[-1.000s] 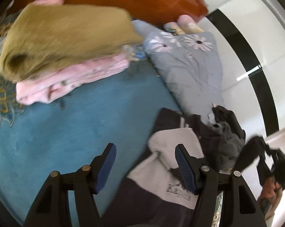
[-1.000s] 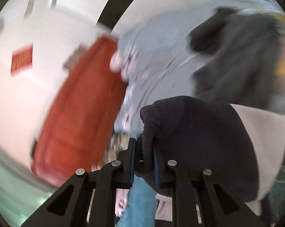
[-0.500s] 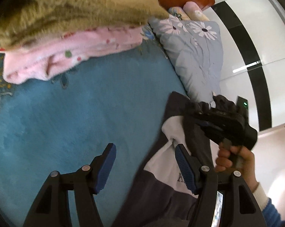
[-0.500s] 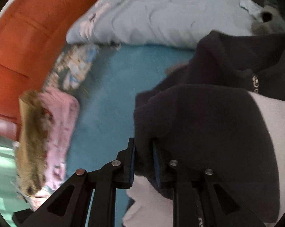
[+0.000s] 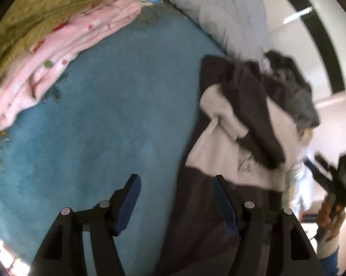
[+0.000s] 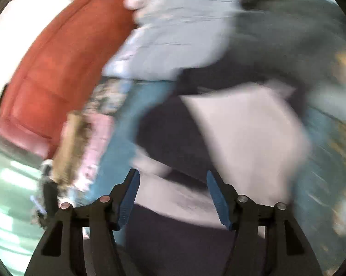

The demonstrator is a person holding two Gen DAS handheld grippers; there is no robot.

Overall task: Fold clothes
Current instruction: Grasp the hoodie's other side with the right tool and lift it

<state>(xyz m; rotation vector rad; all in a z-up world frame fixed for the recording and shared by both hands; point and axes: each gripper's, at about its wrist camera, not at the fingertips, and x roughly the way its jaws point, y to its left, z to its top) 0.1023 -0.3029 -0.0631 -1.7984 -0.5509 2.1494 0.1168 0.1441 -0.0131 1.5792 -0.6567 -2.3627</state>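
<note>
Sweater (image 6: 242, 133) beneath opening, empty right hand-held gripper (image 6: 173, 197)

Dark brown & cream sweatshirt (image 5: 221, 161) lies crumpled on the teal bed cover, sleeve flopped over its cream chest band w/ small print. Far left: folded pink floral garment (image 5: 65, 46), olive fuzzy one (image 5: 37, 9) stacked on top. Dark grey clothes (image 5: 297, 92) heaped just behind sweatshirt.

Bright, even daylight fills both fisheye views, whose edges bend and darken. The right wrist view is heavily motion-smeared; the left wrist view blurs only mildly toward its right edge.
</note>
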